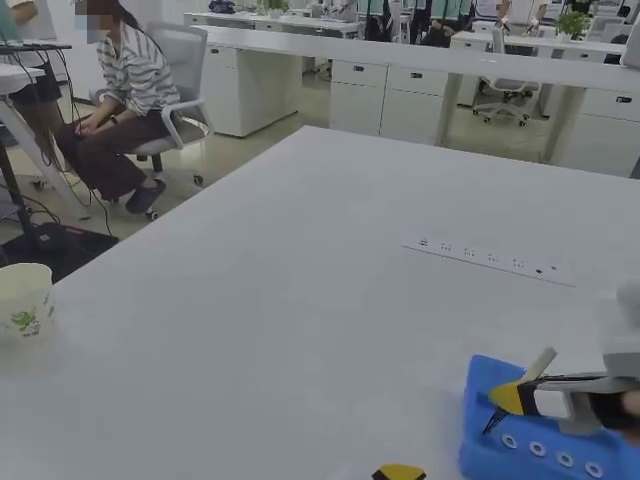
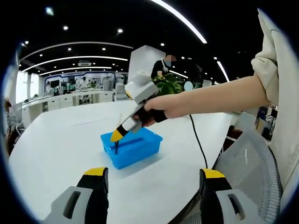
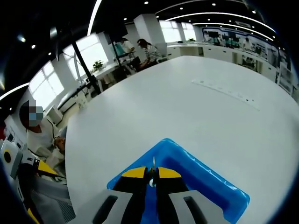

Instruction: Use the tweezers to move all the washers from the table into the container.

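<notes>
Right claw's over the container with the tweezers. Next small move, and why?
Probably ease the right claw slightly so the tweezers let go: their tips point down inside the blue container, so anything released should land in it. Whether they hold a washer is too small to tell.

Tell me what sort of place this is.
Probably an open-plan office: rows of white desks with drawer cabinets, a swivel office chair with a person seated in it, and long ceiling light strips.
</notes>
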Tool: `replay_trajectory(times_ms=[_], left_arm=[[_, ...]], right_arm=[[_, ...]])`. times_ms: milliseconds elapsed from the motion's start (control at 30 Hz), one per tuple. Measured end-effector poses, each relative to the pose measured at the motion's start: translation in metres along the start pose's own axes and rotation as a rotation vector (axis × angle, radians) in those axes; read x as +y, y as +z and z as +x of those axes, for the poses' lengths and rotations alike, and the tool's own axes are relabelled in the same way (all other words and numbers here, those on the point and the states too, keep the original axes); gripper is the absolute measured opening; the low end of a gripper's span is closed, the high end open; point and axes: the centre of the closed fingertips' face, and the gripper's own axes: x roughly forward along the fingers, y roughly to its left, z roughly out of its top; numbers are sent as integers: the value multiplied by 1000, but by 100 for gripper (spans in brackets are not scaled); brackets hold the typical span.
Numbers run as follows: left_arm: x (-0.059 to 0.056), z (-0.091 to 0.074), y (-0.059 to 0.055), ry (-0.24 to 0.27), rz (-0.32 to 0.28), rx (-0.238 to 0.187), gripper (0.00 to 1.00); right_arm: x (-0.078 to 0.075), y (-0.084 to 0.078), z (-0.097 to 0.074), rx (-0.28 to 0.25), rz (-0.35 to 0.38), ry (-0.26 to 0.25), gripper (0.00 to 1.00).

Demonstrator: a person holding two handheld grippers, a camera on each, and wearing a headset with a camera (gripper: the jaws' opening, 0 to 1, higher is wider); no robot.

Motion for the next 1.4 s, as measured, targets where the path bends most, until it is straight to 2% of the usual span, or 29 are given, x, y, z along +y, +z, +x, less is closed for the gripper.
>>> replay_trajectory(times_ms=[267, 367, 500, 600, 633, 767, 833, 1100, 1400], left_arm=[[-1, -1, 6, -12, -18, -21, 81], [2, -5, 12, 2, 2, -36, 79], [8, -9, 18, -5, 8, -23, 78], [15, -15, 29, -2, 19, -34, 75], [16, -17, 34, -12, 5, -47, 74], [19, -23, 41, -45, -50, -62, 66], [21, -25, 43, -50, -61, -63, 63], [23, -28, 47, -71, -79, -66, 62], [22, -27, 55, -116, -107, -74, 60]], right_arm=[[2, -2, 4, 22, -51, -10, 3], [3, -1, 4, 24, -69, -14, 3], [5, 0, 3, 8, -105, -1, 3], [7, 4, -3, -30, -105, 7, 3], [7, 8, -7, -64, -109, 8, 3], [9, 10, -24, -96, -124, 7, 3], [14, 9, -31, -100, -130, 11, 3], [35, 6, -60, -129, -163, 35, 3], [62, -7, -80, -111, -230, 63, 3]])
